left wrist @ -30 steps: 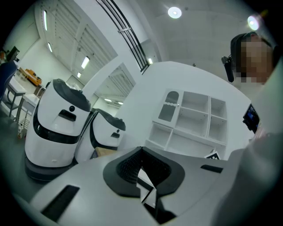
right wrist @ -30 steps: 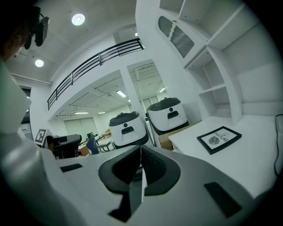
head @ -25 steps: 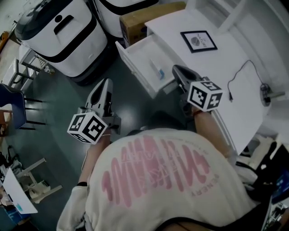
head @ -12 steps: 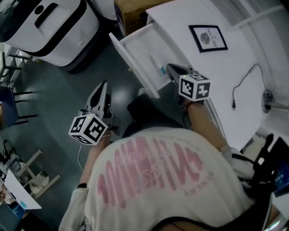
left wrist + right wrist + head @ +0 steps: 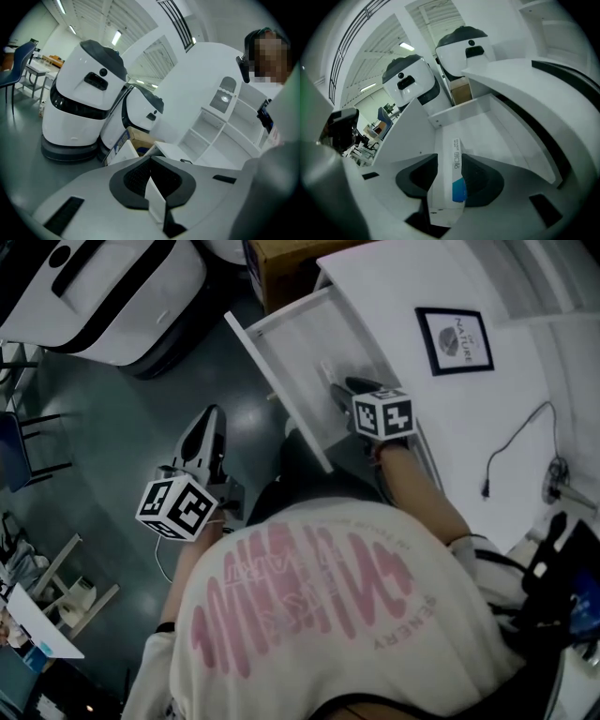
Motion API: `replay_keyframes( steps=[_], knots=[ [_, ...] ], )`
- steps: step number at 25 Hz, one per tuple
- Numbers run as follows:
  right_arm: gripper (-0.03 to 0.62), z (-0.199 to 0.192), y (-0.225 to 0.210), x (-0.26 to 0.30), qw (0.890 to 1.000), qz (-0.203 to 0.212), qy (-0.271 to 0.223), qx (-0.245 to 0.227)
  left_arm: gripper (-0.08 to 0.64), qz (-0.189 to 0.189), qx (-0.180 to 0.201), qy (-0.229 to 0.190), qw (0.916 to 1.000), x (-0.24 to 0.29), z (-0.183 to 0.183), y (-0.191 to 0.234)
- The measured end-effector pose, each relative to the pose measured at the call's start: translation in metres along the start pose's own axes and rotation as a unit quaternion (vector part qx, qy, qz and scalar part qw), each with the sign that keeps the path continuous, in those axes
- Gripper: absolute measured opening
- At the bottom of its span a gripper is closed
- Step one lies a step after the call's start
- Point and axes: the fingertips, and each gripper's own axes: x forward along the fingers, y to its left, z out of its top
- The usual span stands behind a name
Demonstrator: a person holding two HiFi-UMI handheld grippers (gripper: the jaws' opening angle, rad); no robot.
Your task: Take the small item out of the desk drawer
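Well left of the open drawer (image 5: 292, 338), over the room's floor (image 5: 122, 390), the left claw (image 5: 211, 414) hangs clenched and empty. Inside the drawer, flat on its bottom, lies a slim white carton (image 5: 451, 180) with a blue band. The right claw (image 5: 450, 157) points down into the drawer. Its jaws have just been opening and now stand released, astride the carton without squeezing it. The carton looks light, thin-walled, easily crushed and a little slick. A gentle pinch across its long narrow sides, near the middle, should hold best.

Cream sweatshirt (image 5: 309, 615) — pink back print
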Motion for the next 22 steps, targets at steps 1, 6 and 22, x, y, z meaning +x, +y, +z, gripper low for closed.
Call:
replay_keyframes(
  steps=[1,6,22],
  knots=[
    [0.175,-0.003,-0.002,0.006,1.0,0.0,0.011,-0.002,0.029,0.002,-0.001,0.002,1.0,0.003,0.001,0.003],
    [0.179,-0.017,-0.01,0.027,0.998,0.002,0.059,0.003,0.029,0.009,-0.008,0.007,0.9999,0.014,0.002,0.012],
    [0.096,-0.023,-0.01,0.014,0.997,-0.027,0.063,0.019,0.029,-0.009,0.006,-0.01,0.9999,0.003,0.012,0.003]
  ],
)
